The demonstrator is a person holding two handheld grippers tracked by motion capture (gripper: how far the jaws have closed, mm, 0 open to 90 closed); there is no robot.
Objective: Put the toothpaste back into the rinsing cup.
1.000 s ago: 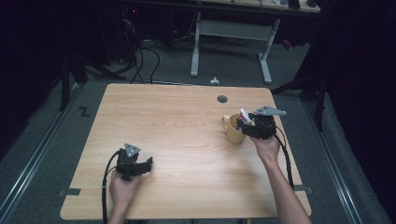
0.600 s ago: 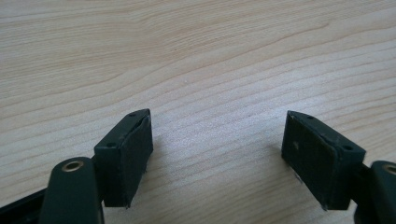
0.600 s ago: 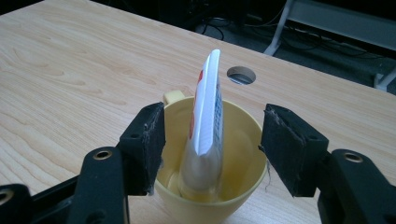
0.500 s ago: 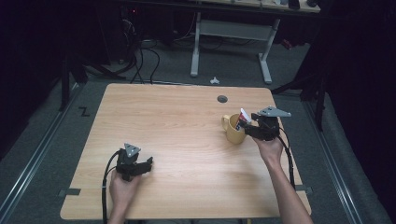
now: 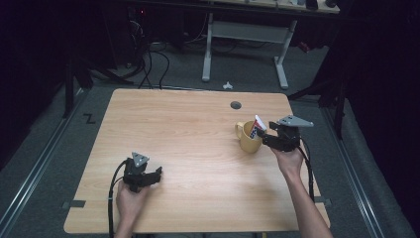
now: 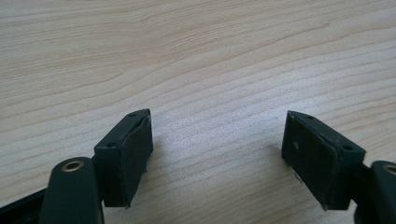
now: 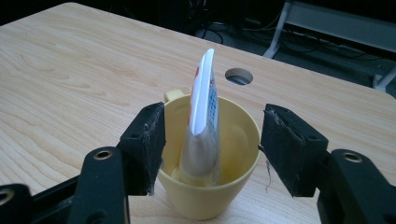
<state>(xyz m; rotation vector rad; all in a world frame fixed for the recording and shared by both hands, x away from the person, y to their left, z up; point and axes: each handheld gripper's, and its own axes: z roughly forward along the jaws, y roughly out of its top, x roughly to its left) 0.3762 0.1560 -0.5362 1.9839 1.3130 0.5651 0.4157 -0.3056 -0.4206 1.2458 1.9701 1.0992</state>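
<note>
1. A white squeezable tube with red and blue print (image 7: 203,116) stands cap-down in a yellow plastic mug (image 7: 210,186), directly between the right gripper (image 7: 212,149)'s parted jaws, untouched.
2. Its long axis runs near upright, crimped end topmost.
3. The left gripper (image 6: 217,154), jaws apart and empty, rests well apart on the light wooden table (image 5: 188,124).

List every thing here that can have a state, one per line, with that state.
Yellow mug: upright on the table, handle turned away from the right gripper.
Toothpaste tube: standing in the mug, cap end down, flat end above the rim.
Right gripper: open, jaws either side of the tube, not touching it.
Left gripper: open, holding nothing, low over bare wood.
Table: cable hole uncovered.
</note>
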